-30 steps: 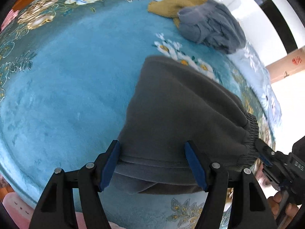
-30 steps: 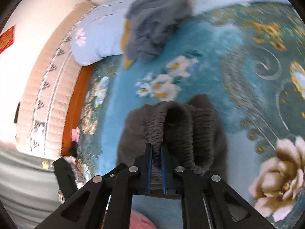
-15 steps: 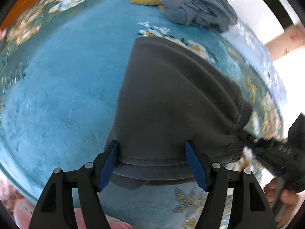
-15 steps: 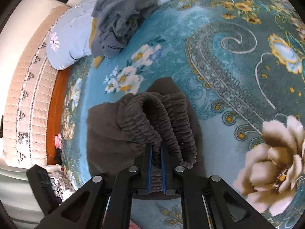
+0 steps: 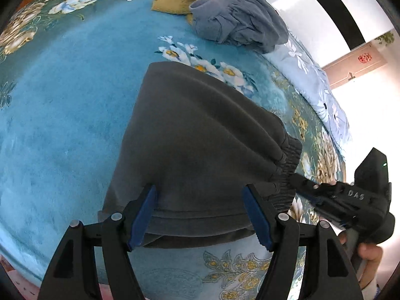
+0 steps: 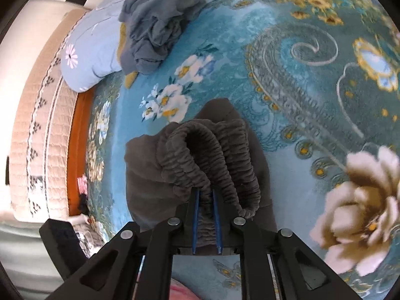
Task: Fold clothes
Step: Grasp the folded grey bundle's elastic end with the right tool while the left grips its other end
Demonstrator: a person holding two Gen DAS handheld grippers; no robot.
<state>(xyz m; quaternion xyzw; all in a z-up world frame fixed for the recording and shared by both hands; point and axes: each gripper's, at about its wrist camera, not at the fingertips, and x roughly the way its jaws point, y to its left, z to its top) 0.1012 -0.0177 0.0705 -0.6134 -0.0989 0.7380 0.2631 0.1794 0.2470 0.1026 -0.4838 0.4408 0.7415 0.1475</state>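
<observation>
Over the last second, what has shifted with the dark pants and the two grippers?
Little has changed. The right gripper has stayed shut on the waistband, only swinging a bit, so the pile drifted in its view. The left gripper is still open astride the near fold of the pants. The pants lie on the blanket much as before. Nothing was grasped or released.

The right gripper (image 6: 206, 218) clamped the dark grey trousers' (image 6: 150, 175) bunched elastic waistband (image 6: 212, 150) above the floral bed (image 6: 300, 95); crumpled blue-grey clothes (image 6: 157, 20) lay beyond.
</observation>
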